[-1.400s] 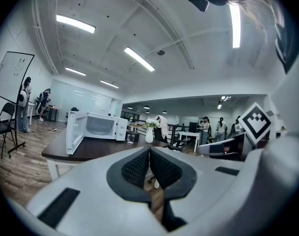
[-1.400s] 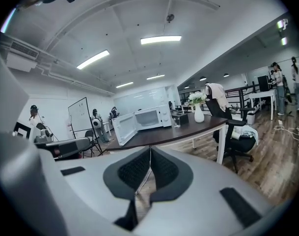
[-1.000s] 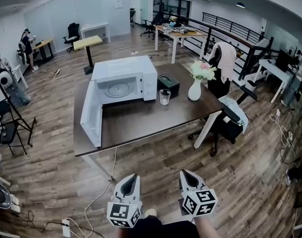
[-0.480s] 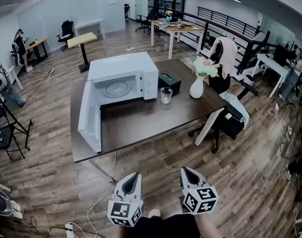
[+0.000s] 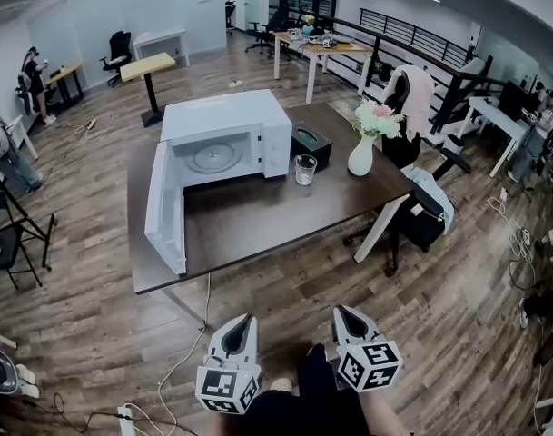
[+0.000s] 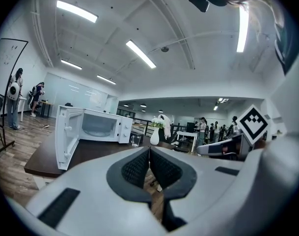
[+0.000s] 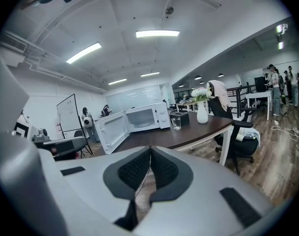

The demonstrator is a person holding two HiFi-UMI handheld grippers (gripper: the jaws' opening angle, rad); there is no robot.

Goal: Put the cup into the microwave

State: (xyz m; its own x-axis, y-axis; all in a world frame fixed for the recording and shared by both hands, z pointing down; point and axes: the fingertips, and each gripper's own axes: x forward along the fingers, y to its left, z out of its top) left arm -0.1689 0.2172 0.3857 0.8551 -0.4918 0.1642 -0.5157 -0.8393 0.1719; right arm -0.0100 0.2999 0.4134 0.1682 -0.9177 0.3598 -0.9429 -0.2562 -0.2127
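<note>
- My left grey two-jaw claw [image 5: 244,323] hangs at the bottom of the head view over the wood-plank floor [image 5: 103,334]. In its own view the dark ribbed pads meet, so it is fully narrow and holds nothing.
- My right grey two-jaw claw [image 5: 344,313] hangs beside it, a little apart. Its pads are also pressed together with nothing between them.
- Both claws point toward the dark brown rectangular table [image 5: 258,225] and are well apart from its near edge.
- A thin white cable [image 5: 196,339] runs from under the table down across the floor.
- On the left half of the table stands the white microwave oven [image 5: 226,116]. Its white door [image 5: 164,212] is swung wide open to the left, and a round glass turntable [image 5: 212,158] shows inside.
- The clear glass cup [image 5: 304,169] stands upright on the table, just right of the microwave and outside it.
- Just behind the cup lies a black tissue box [image 5: 309,143].
- Right of the cup, near the table's right edge, stands a white vase of pink and white flowers [image 5: 360,157].
- Past that edge is a black office chair [image 5: 403,153] with a pale garment draped over its back.
</note>
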